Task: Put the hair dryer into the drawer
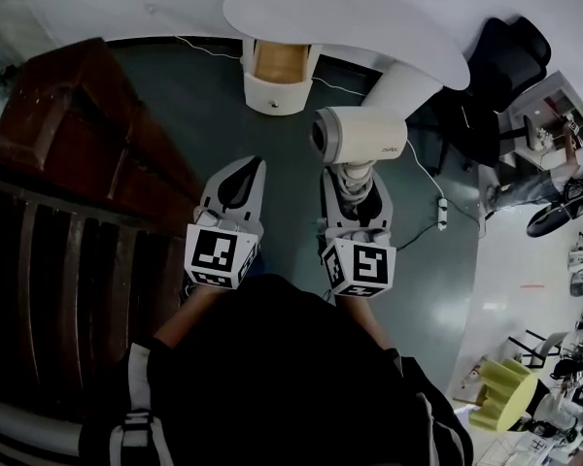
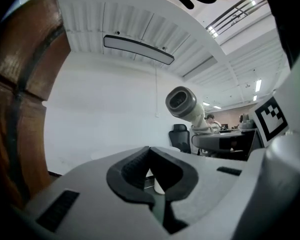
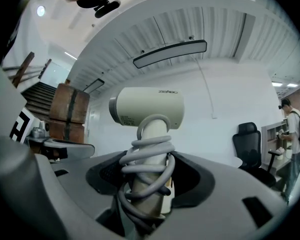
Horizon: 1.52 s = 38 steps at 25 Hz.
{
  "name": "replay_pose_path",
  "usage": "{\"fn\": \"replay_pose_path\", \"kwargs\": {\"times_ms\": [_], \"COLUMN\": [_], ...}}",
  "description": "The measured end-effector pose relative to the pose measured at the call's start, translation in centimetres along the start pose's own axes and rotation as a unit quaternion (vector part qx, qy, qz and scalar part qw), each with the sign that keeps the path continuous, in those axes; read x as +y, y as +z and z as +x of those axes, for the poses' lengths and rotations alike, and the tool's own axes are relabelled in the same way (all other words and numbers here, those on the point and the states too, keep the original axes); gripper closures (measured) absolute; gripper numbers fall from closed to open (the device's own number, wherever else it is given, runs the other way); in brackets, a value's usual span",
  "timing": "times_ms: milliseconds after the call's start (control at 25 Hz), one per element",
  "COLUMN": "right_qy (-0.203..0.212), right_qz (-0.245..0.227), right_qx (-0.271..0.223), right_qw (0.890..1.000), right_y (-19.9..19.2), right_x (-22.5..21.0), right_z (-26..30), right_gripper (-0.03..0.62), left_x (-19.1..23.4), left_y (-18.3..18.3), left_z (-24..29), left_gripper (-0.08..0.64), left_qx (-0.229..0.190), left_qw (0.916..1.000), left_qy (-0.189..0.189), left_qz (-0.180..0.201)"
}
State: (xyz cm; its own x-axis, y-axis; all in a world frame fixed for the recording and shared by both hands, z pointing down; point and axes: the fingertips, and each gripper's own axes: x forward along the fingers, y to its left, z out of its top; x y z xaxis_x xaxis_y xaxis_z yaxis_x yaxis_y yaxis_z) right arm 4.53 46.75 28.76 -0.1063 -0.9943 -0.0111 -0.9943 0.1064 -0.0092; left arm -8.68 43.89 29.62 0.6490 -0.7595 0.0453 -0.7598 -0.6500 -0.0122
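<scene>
A cream hair dryer has its grey cord wound round the handle, and my right gripper is shut on that handle. In the right gripper view the hair dryer stands upright between the pads, barrel level. My left gripper floats beside it on the left, jaws shut with nothing in them. From the left gripper view the hair dryer shows to the right, above the left gripper. Ahead on the floor, a white round cabinet holds an open drawer with a wooden inside.
A white oval table top reaches over the cabinet. Brown wooden stairs fill the left. A black office chair stands at the right, with a power strip and cable on the grey floor.
</scene>
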Motion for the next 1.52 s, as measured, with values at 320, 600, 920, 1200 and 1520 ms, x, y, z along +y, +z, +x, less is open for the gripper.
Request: {"fn": "replay_pose_path", "kwargs": {"times_ms": [320,600,920,1200,1520], "right_qy": [-0.013,-0.021,-0.013,0.003,0.024], "right_qz": [0.011,0.017,0.012,0.004,0.007], "right_qx": [0.02,0.041,0.04,0.041,0.035], "right_qw": [1.0,0.999,0.999,0.999,0.999], "right_y": [0.8,-0.6,0.4,1.1,-0.4], "right_x": [-1.0,-1.6,-1.8,-2.0,-3.7], "right_z": [11.9,19.6,22.4,25.4,34.0], "right_gripper": [0.321,0.321,0.321,0.321,0.321], "left_x": [8.1,13.1,13.7,15.8,21.4], "left_y": [2.2,0.9,1.1,0.7,-0.4], "left_z": [9.8,15.6,17.8,18.9,23.3], "left_gripper": [0.552,0.552,0.552,0.552,0.552], "left_qx": [0.01,0.024,0.021,0.044,0.024], "left_qw": [0.9998,0.9996,0.9995,0.9977,0.9971], "left_qy": [-0.013,-0.018,-0.023,-0.001,0.011], "left_qz": [0.009,-0.002,-0.002,-0.05,-0.071]}}
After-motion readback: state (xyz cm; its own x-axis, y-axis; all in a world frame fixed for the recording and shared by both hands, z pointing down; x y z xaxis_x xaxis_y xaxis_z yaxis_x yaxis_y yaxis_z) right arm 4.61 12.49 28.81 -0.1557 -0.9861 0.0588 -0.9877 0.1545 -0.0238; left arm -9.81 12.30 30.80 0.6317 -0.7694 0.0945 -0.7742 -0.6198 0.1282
